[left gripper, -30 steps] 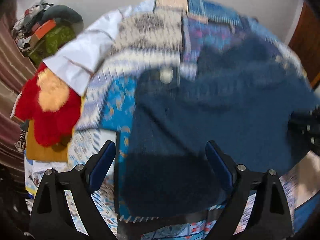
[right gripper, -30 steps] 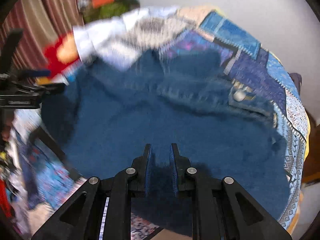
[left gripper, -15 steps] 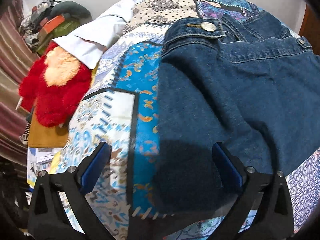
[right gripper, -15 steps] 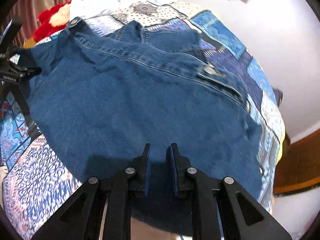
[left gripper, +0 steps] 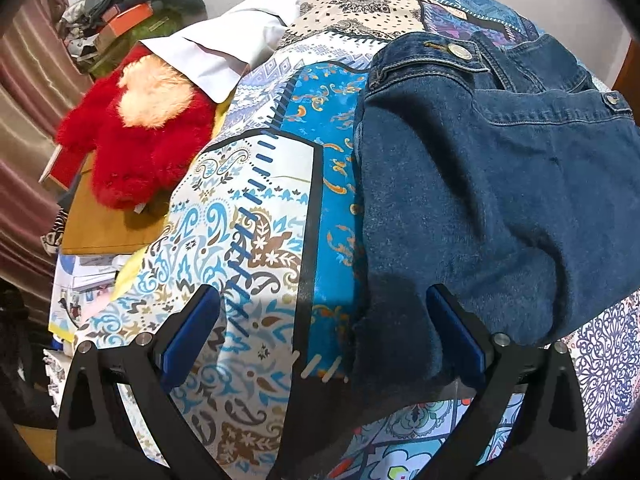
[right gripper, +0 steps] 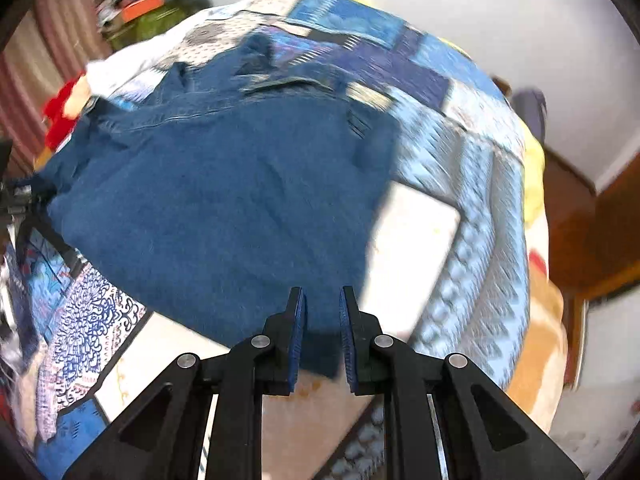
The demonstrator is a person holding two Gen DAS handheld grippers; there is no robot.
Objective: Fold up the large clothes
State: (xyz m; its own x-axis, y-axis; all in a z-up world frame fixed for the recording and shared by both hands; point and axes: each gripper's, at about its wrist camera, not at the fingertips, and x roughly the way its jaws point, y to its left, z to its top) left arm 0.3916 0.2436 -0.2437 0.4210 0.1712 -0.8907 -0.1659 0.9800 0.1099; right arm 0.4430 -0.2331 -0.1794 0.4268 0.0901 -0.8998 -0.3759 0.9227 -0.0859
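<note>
A blue denim garment [left gripper: 500,184] with metal buttons lies spread on a patchwork quilt [left gripper: 256,216]. My left gripper [left gripper: 322,300] hangs wide open over the garment's left edge. Its right finger is above the denim and its left finger above bare quilt, and the pads grip nothing. The right wrist view is blurred. There my right gripper [right gripper: 322,294] is shut on the near hem of the denim garment [right gripper: 224,200], with cloth pinched between the blue pads. The part of the hem below the pads is hidden.
A red and cream plush toy [left gripper: 136,136] and a white cloth [left gripper: 224,52] lie at the quilt's far left. Behind them is a pile with an orange box [left gripper: 128,16]. Papers [left gripper: 84,280] sit beside the bed on the left. Brown wooden furniture [right gripper: 592,232] stands at the right.
My left gripper has spread a little wider and shifted left, from over the denim to its left edge. My right gripper, still shut on the hem, has swung toward the bed's right side.
</note>
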